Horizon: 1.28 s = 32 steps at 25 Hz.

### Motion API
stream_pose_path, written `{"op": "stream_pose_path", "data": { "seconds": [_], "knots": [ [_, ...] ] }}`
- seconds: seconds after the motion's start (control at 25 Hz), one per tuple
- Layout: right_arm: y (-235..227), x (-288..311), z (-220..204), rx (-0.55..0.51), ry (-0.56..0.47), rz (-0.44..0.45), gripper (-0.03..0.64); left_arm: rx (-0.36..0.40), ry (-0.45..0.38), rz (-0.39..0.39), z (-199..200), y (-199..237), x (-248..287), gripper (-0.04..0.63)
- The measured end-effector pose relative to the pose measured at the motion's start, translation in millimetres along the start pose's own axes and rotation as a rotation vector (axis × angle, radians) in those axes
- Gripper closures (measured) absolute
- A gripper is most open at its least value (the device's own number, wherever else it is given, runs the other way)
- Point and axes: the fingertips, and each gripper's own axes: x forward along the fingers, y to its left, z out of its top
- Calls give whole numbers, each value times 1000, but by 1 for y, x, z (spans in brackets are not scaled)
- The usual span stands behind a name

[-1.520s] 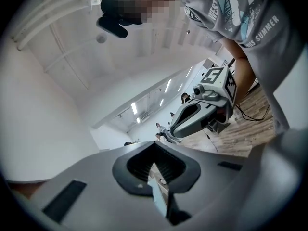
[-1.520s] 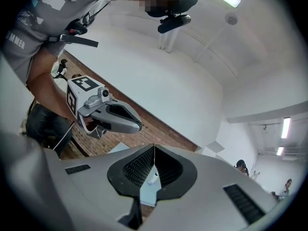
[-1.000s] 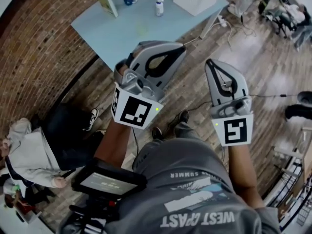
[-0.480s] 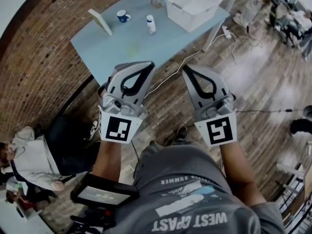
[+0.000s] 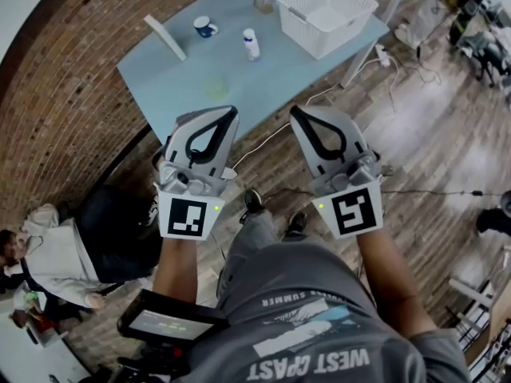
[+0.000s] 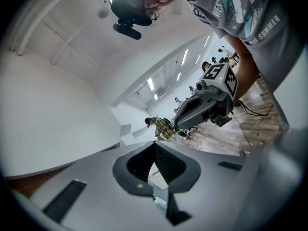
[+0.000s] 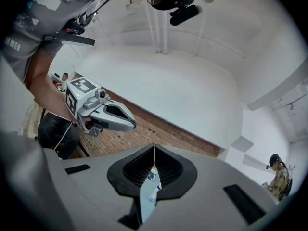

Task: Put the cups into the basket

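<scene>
Head view puts my left gripper (image 5: pixel 230 113) and right gripper (image 5: pixel 295 113) side by side near me, just short of the table (image 5: pixel 239 78), each with its jaws closed together on nothing. The blue cup (image 5: pixel 205 27) stands far left on the table, well apart from the white basket (image 5: pixel 343 40) at far right.

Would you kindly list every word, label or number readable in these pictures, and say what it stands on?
"SUMMER": on the person's grey T-shirt, upside down in the head view.
"WEST COAST": lower on the same T-shirt, also upside down.
Screen at the person's waist: text too blurred to read.
White bottle on the table: label too small to read.
</scene>
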Motion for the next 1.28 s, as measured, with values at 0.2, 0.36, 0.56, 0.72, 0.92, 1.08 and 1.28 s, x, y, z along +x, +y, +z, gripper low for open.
{"op": "stream_pose_path", "data": {
  "seconds": [0.2, 0.36, 0.56, 0.72, 0.92, 1.08, 1.28],
  "knots": [
    [-3, 39, -14, 15, 19, -2, 604, -18, 12, 2, -37, 29, 11, 595],
    [-5, 82, -21, 3, 44, -8, 604, -22, -15, -19, -66, 60, 22, 595],
    [-11, 142, -26, -8, 67, -33, 604, -38, -53, -42, -105, 102, 34, 595],
    [-12, 177, -26, -10, 80, -54, 604, -52, -88, -61, -127, 124, 36, 595],
    [-2, 216, -37, 2, 121, -28, 604, -99, -91, -59, -159, 146, 35, 595],
    [5, 240, -47, 9, 138, -11, 604, -114, -95, -57, -173, 153, 32, 595],
    [22, 265, -68, 15, 175, 48, 603, -123, -82, -39, -186, 161, 26, 595]
  ]
}}
